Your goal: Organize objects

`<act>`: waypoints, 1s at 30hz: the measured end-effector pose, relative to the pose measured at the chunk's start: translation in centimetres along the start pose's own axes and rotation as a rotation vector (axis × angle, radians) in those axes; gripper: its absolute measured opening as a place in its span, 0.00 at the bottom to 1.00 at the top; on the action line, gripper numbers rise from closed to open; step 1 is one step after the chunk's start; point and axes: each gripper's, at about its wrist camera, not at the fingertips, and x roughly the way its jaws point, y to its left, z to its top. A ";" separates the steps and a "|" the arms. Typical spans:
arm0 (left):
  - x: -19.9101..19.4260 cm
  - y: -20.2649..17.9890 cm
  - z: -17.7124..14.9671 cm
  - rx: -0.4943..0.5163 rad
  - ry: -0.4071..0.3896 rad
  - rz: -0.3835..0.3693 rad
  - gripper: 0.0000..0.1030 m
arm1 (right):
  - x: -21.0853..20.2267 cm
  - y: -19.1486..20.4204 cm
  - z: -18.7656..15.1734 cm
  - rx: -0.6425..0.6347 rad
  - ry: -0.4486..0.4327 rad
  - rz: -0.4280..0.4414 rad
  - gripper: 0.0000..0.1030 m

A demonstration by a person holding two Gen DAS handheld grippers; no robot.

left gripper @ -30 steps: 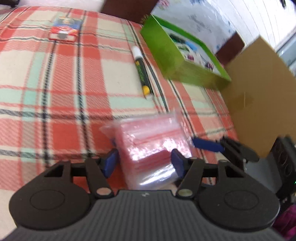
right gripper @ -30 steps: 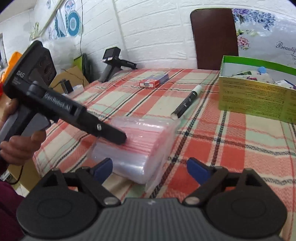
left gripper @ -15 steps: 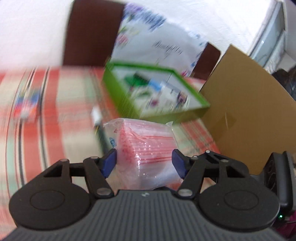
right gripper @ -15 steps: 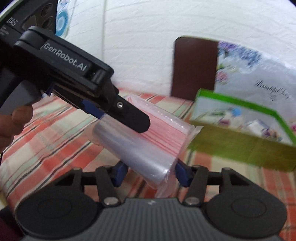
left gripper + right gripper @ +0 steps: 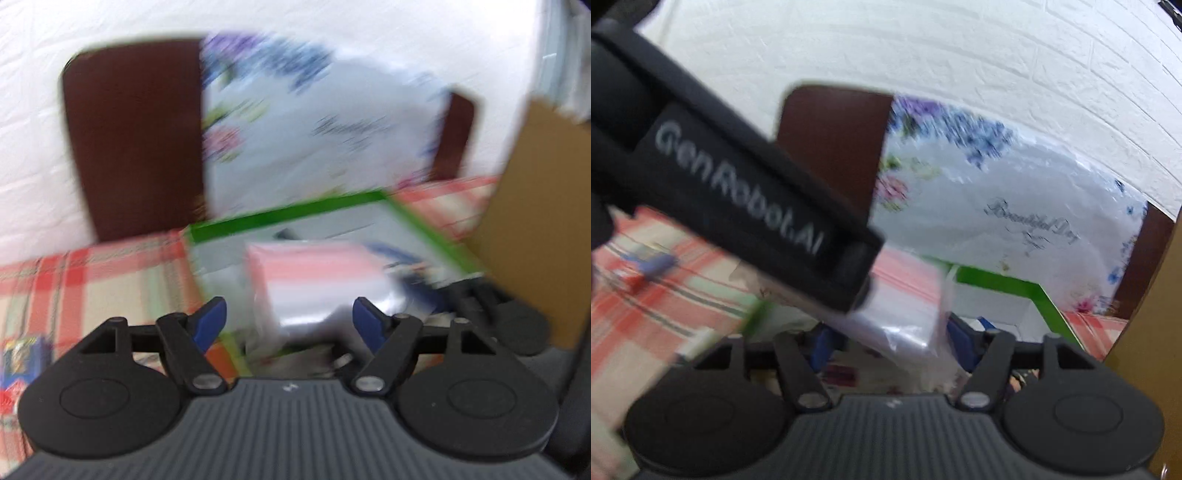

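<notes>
A white brick-pattern wall (image 5: 960, 55) stands behind a worktop (image 5: 92, 280) covered in red, cream and green plaid cloth. Two dark brown chair backs (image 5: 136, 140) show against the wall, with a white flowered plastic bag (image 5: 997, 214) between them; its script lettering is only partly readable. Both views are smeared by motion, so edges are soft throughout.

One green box (image 5: 295, 216) sits on the worktop, open at the top. Its contents are blurred, only blue and white patches. A brown cardboard sheet (image 5: 535, 221) is cut off at the right edge. A small red and blue packet (image 5: 18, 365) at the lower left is cut by the frame and cannot be identified.

One clear bag of pink-edged pouches (image 5: 317, 284) hangs over the green box, above its interior. Its long axis runs away from the left camera, tilted, with the pink end farther off and the clear end nearest the cameras.

The left gripper (image 5: 288, 319) has just been opening; the bag lies between its blue pads (image 5: 210, 319), with a gap visible at the left pad, so it is no longer clamped. In the right wrist view that gripper's black body crosses the frame and hides much of the bag. The right gripper (image 5: 892, 345) has also just been widening; the bag's clear end sits between its pads, but blur hides whether they press on it.
</notes>
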 end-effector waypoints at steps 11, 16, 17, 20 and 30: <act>-4.7 3.5 -6.9 -0.085 -0.009 -0.001 0.74 | -7.1 0.5 -4.7 0.167 -0.105 0.059 0.76; -6.2 4.6 -10.5 -0.097 0.016 0.039 0.74 | -9.0 2.2 -6.3 0.213 -0.001 0.198 0.77; -6.4 4.9 -11.3 -0.098 0.027 0.049 0.74 | -8.9 2.7 -6.7 0.218 0.029 0.232 0.77; -7.1 6.3 -13.7 -0.119 0.064 0.090 0.74 | -8.7 4.9 -8.0 0.211 0.127 0.314 0.77; -11.3 11.1 -19.2 -0.095 -0.018 0.289 0.79 | -10.3 9.9 -8.4 0.098 0.168 0.379 0.84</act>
